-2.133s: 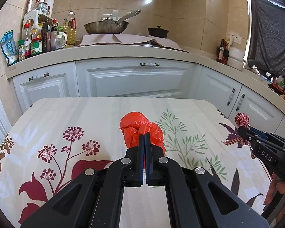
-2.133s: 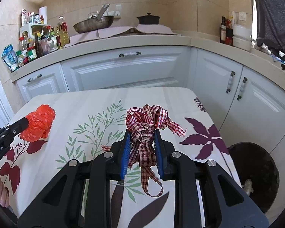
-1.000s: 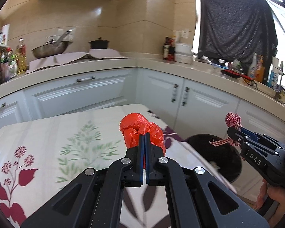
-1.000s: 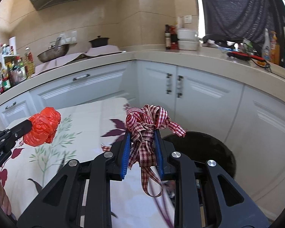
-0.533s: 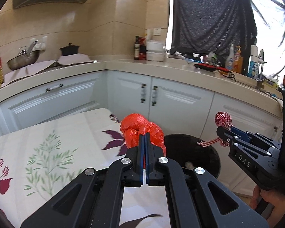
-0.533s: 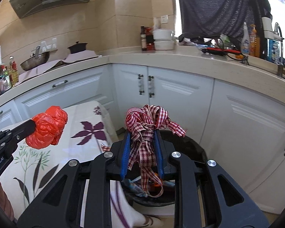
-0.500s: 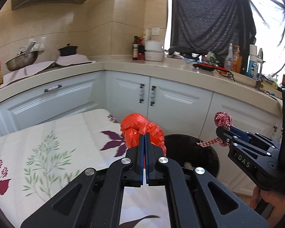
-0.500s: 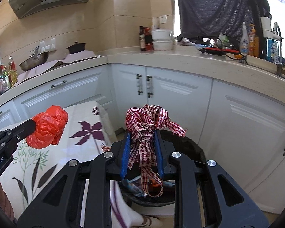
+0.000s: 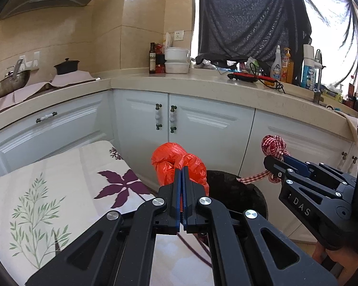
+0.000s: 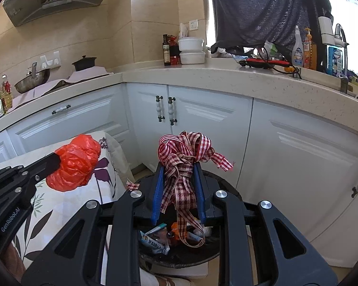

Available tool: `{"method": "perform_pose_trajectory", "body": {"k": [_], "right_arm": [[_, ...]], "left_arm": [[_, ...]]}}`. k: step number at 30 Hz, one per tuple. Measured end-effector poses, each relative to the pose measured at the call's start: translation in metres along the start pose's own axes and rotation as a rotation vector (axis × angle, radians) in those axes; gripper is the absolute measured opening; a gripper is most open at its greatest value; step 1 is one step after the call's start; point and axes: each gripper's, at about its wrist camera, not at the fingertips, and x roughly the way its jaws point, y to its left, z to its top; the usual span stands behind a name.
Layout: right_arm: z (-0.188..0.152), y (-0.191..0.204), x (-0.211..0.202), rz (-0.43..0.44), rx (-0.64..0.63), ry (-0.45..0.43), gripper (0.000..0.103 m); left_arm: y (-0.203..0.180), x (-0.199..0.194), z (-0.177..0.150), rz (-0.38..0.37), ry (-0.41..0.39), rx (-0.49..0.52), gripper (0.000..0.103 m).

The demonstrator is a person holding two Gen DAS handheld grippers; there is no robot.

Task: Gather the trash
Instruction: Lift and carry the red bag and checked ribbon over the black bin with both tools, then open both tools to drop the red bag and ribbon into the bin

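My left gripper [image 9: 181, 170] is shut on a crumpled red plastic bag [image 9: 176, 164], held over the right end of the table, just short of the black trash bin [image 9: 236, 195]. From the right wrist view the same red plastic bag [image 10: 75, 164] hangs at the left, past the table's corner. My right gripper [image 10: 177, 166] is shut on a red-and-white checked ribbon bow [image 10: 186, 157], directly above the open trash bin [image 10: 179, 257], which holds several wrappers. The ribbon bow [image 9: 273, 146] also shows at the right of the left wrist view.
The table with a floral cloth [image 9: 59, 190] lies to the left. White cabinets [image 10: 202, 119] stand close behind the bin under a stone counter [image 10: 250, 81] with bottles and containers. A person's hand [image 9: 339, 259] holds the right gripper's handle.
Both grippers have swung right, away from the table toward the bin. The right one now hangs over the bin's mouth; the left one has reached the table's end. Both grips are unchanged.
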Motion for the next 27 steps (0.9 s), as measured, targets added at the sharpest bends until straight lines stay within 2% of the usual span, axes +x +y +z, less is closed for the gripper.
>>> {"method": "perform_pose_trajectory", "body": {"k": [20,22,23,24,26,27], "right_arm": [[-0.012,-0.021,0.051,-0.028,0.042,0.062,0.023],[-0.013,-0.022,0.056,-0.031,0.046,0.064,0.026],[-0.013,-0.023,0.058,-0.034,0.047,0.064,0.037],[-0.014,-0.024,0.059,-0.042,0.052,0.061,0.049],[-0.015,-0.026,0.063,-0.046,0.063,0.06,0.053],[-0.015,-0.026,0.065,-0.044,0.066,0.065,0.053]], "left_arm": [[-0.019,0.063,-0.006,-0.01,0.08,0.038,0.001],[-0.019,0.066,-0.006,-0.009,0.085,0.042,0.001],[-0.02,0.069,-0.006,-0.004,0.088,0.045,0.002],[-0.02,0.072,-0.007,0.002,0.095,0.044,0.003],[-0.017,0.076,-0.006,0.007,0.112,0.031,0.016],[-0.016,0.077,-0.006,0.006,0.115,0.022,0.028]]}}
